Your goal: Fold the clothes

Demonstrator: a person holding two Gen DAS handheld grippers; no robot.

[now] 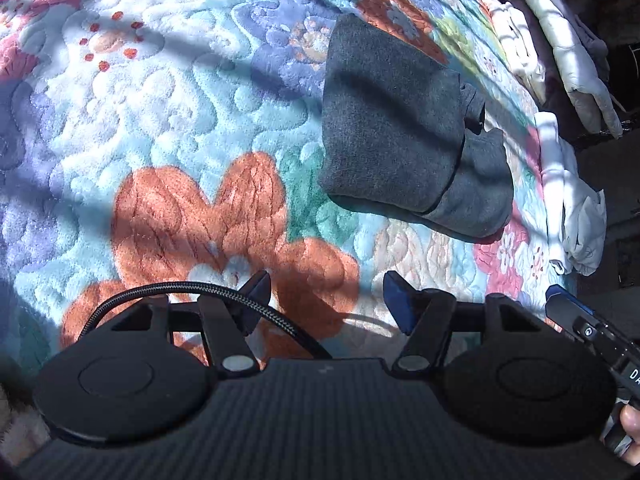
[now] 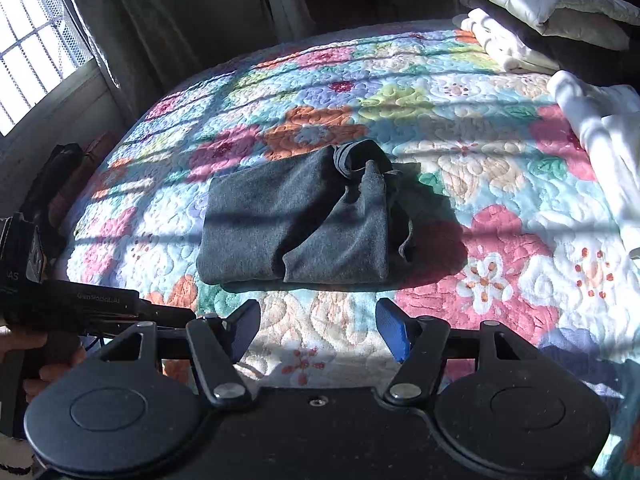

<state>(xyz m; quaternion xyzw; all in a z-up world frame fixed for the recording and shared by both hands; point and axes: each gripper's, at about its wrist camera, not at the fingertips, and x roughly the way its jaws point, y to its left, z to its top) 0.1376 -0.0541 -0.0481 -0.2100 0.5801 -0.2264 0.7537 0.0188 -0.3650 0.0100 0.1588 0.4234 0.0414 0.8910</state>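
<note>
A dark grey garment (image 2: pixel 296 220) lies folded into a compact rectangle on the floral quilt (image 2: pixel 500 216) of the bed. It also shows in the left wrist view (image 1: pixel 400 128) at upper right. My right gripper (image 2: pixel 318 326) is open and empty, hovering just in front of the garment's near edge. My left gripper (image 1: pixel 326 298) is open and empty over an orange flower of the quilt (image 1: pixel 160 120), to the left of and nearer than the garment. The other gripper's tip (image 1: pixel 568 304) shows at the right edge of the left wrist view.
White folded clothes (image 2: pixel 600 132) lie at the bed's right edge, also in the left wrist view (image 1: pixel 572 200). A stack of pale padded bedding (image 2: pixel 532 8) sits at the far right corner. A window with curtains (image 2: pixel 36 40) is at far left. Dark items (image 2: pixel 60 180) lie beside the bed's left edge.
</note>
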